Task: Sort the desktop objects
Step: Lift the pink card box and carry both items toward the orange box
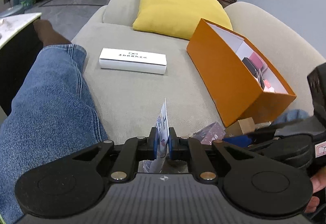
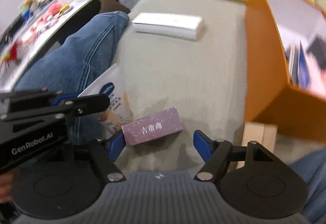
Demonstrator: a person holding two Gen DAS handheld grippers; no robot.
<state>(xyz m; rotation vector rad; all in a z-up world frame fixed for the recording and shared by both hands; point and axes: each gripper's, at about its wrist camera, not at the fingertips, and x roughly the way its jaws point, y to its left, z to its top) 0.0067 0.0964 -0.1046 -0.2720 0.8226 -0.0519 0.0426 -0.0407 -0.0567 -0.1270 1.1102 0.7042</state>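
My left gripper (image 1: 162, 143) is shut on a thin white and blue printed packet (image 1: 163, 122), held edge-on above the sofa seat; the packet also shows in the right wrist view (image 2: 114, 97). My right gripper (image 2: 160, 145) is open, its blue pads either side of a small purple box (image 2: 152, 127) lying on the seat; the left pad touches it. The purple box also shows in the left wrist view (image 1: 209, 132). An open orange box (image 1: 230, 73) holding several small items stands to the right. A long white box (image 1: 132, 60) lies further away on the seat.
A yellow cushion (image 1: 179, 7) leans at the back of the beige sofa (image 1: 142, 91). A leg in blue jeans (image 1: 46, 105) lies along the left. A small cardboard box (image 2: 258, 136) sits under the orange box. A cluttered table (image 2: 36, 20) stands at the far left.
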